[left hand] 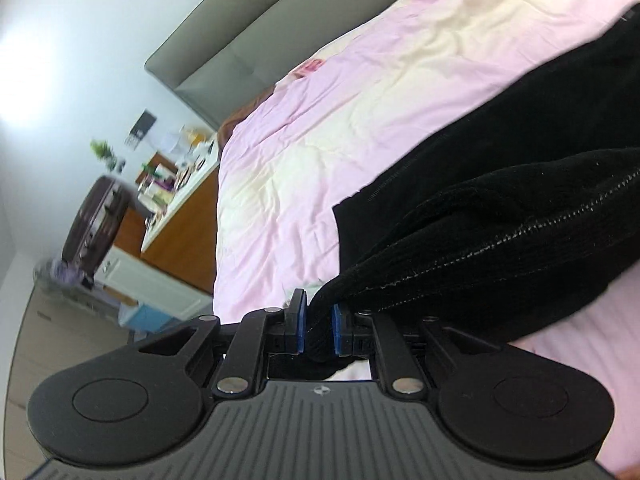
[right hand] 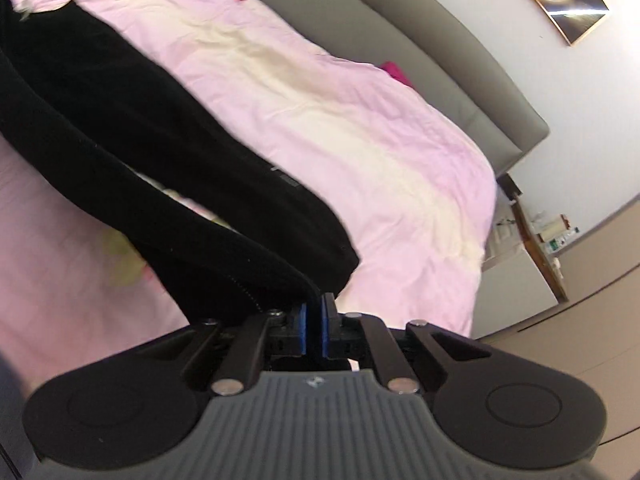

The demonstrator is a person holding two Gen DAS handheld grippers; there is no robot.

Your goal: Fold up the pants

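Observation:
Black pants (left hand: 500,208) lie across a pink and cream bedsheet (left hand: 320,128), with one end lifted off the bed. In the left wrist view my left gripper (left hand: 319,322) is shut on a thick bunch of the black fabric, its blue pads (left hand: 301,320) pressing both sides. A seam with pale stitching runs from the grip to the right. In the right wrist view my right gripper (right hand: 314,324) is shut on a thin edge of the black pants (right hand: 140,140), which stretch up and to the left over the bedsheet (right hand: 360,140). Part of the raised cloth hangs in a loop above the bed.
A grey padded headboard (left hand: 240,40) (right hand: 440,64) runs along the far side of the bed. A wooden side table (left hand: 188,208) with clutter and a dark suitcase (left hand: 96,224) stand beyond the bed's edge. A magenta item (right hand: 396,70) lies near the headboard. Bare floor (right hand: 580,320) lies beside the bed.

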